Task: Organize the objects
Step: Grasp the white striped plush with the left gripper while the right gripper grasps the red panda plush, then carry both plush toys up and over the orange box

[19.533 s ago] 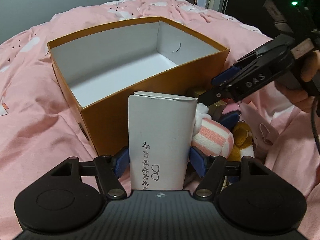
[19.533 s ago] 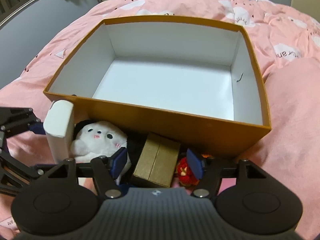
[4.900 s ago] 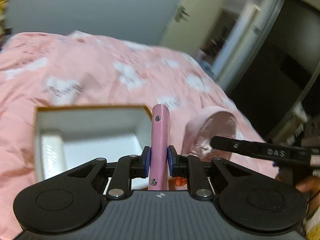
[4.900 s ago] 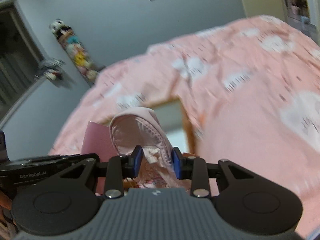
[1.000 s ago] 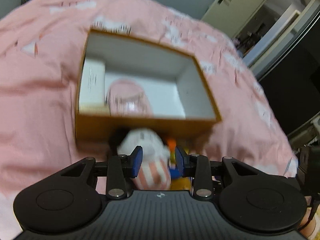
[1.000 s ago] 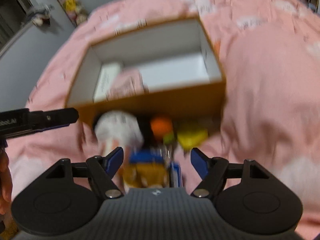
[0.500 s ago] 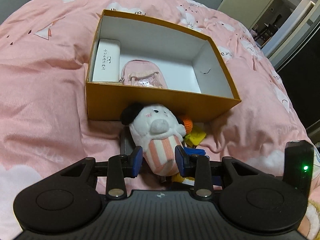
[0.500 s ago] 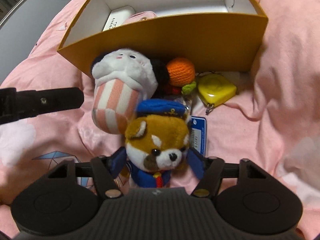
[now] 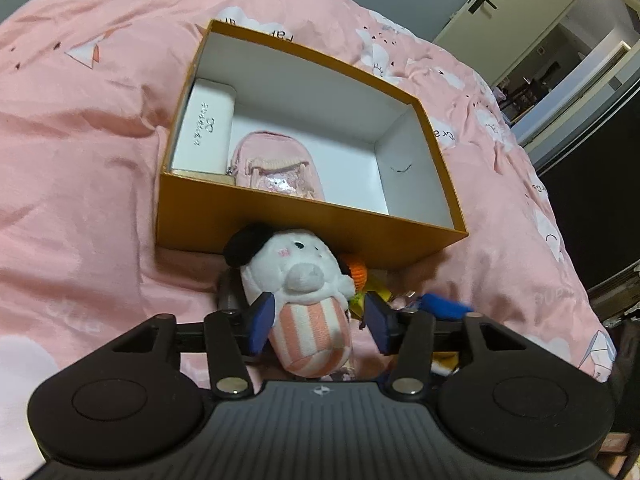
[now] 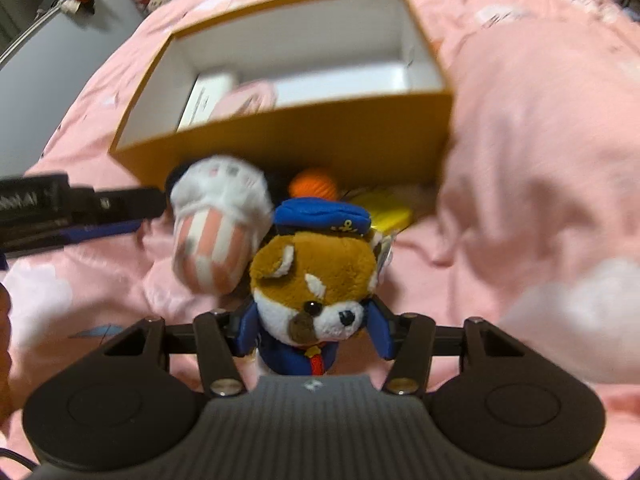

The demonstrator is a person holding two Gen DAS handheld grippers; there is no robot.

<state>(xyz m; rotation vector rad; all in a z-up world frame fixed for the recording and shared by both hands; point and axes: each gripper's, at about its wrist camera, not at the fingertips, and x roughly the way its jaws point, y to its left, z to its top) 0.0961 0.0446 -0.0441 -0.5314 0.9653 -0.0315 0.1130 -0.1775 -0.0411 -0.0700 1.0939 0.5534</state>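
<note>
An orange box (image 9: 304,216) with a white inside lies on the pink bed. It holds a white glasses case (image 9: 206,126) at the left and a pink pouch (image 9: 276,168) beside it. My left gripper (image 9: 318,320) is open around the pink-striped body of a white plush (image 9: 298,276) in front of the box. My right gripper (image 10: 312,330) is shut on a brown fox plush (image 10: 316,276) with a blue cap and lifts it. The white plush (image 10: 218,220) and the box (image 10: 288,136) also show in the blurred right wrist view.
An orange knitted ball (image 10: 314,188) and a yellow item (image 10: 384,208) lie against the box's front wall. The right half of the box floor (image 9: 344,152) is bare. Pink duvet folds (image 10: 540,160) rise to the right. A doorway (image 9: 560,52) is at the far right.
My right gripper has closed on the fox plush and raised it. My left gripper has moved in around the white plush's striped body.
</note>
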